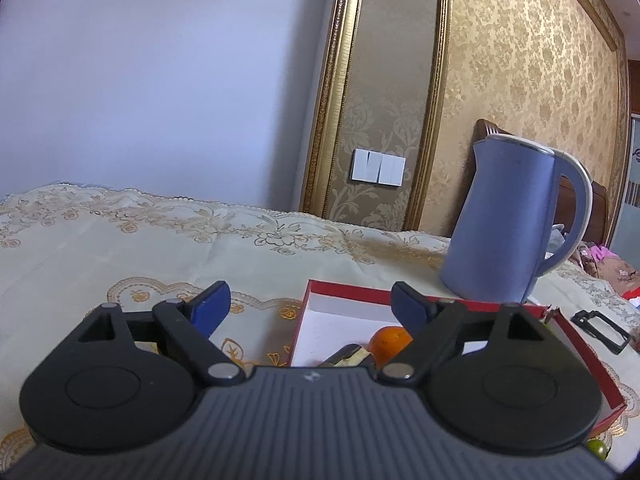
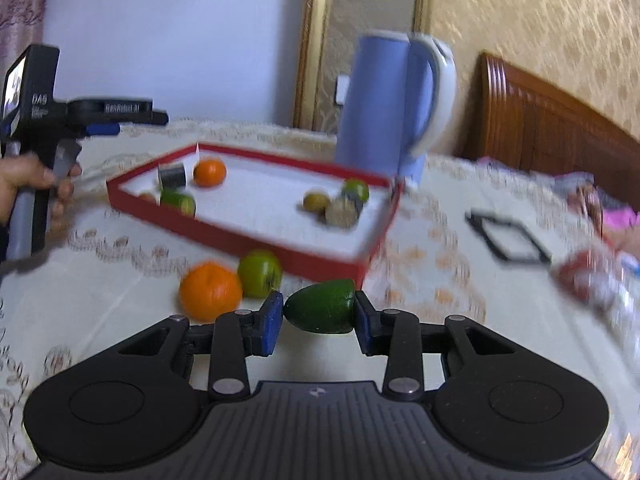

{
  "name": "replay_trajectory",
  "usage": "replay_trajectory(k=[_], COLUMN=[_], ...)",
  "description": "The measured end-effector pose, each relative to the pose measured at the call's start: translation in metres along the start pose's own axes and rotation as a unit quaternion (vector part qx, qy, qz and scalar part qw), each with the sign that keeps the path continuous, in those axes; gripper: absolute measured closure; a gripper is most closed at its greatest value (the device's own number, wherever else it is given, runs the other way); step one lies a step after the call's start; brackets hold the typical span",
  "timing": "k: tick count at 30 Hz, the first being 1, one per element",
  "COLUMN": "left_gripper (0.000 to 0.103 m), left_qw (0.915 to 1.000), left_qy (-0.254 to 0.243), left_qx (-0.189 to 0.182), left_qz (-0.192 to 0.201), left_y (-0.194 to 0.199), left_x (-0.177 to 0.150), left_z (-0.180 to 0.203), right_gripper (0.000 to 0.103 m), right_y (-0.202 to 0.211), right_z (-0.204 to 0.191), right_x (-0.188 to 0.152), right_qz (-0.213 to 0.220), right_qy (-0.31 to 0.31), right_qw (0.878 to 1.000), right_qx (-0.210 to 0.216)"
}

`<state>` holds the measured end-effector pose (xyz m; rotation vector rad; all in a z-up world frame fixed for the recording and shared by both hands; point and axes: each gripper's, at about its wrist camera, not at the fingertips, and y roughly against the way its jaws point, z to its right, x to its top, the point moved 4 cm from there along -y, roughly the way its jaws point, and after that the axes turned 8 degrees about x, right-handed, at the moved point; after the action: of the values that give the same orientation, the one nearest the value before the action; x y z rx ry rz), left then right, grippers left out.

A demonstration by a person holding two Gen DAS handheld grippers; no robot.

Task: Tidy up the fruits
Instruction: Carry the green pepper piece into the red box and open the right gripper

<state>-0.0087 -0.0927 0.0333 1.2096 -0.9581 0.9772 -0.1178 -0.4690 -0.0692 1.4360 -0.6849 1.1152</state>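
My right gripper (image 2: 318,312) is shut on a dark green fruit (image 2: 322,306) and holds it above the table, in front of the red tray (image 2: 224,236). The tray holds an orange (image 2: 209,172), green fruits (image 2: 179,203), a brownish fruit (image 2: 316,201) and other small items. An orange (image 2: 210,290) and a green fruit (image 2: 260,273) lie on the cloth before the tray. My left gripper (image 1: 310,308) is open and empty, above the tray's (image 1: 344,290) left edge; an orange (image 1: 388,344) shows below it. It also shows in the right wrist view (image 2: 132,120).
A blue kettle (image 1: 516,220) stands behind the tray; it also shows in the right wrist view (image 2: 394,100). A black frame (image 2: 508,236) lies on the cloth at the right, with red and pink items (image 2: 592,276) beyond. A wooden headboard (image 2: 552,128) stands behind.
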Motion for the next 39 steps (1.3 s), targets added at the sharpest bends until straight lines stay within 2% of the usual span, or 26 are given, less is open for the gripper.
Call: replay_trajectory(k=[6, 10, 17, 26, 29, 39], left_gripper=[0.017, 0.017, 0.017, 0.017, 0.017, 0.016], left_qw=[1.0000, 1.0000, 0.9999, 0.9997, 0.9996, 0.9995], left_qy=[0.000, -0.002, -0.005, -0.017, -0.019, -0.021], left_qx=[0.003, 0.003, -0.006, -0.010, -0.011, -0.013], left_qz=[-0.002, -0.007, -0.009, -0.017, -0.020, -0.022], left_y=[-0.001, -0.002, -0.002, -0.003, -0.004, -0.004], left_x=[-0.001, -0.003, -0.003, -0.007, -0.008, -0.008], left_z=[0.001, 0.001, 0.004, 0.008, 0.009, 0.010], right_gripper=[0.067, 0.067, 0.067, 0.067, 0.067, 0.064], right_y=[-0.042, -0.072, -0.096, -0.115, -0.119, -0.124], right_z=[0.009, 0.015, 0.030, 0.039, 0.045, 0.043], right_x=[0.056, 0.070, 0.052, 0.045, 0.044, 0.042], right_qz=[0.007, -0.011, -0.049, -0.068, -0.069, -0.064], right_qy=[0.043, 0.057, 0.028, 0.005, -0.017, -0.009], right_qw=[0.999, 0.998, 0.998, 0.998, 0.997, 0.998], right_qx=[0.005, -0.004, -0.006, -0.005, -0.001, -0.016])
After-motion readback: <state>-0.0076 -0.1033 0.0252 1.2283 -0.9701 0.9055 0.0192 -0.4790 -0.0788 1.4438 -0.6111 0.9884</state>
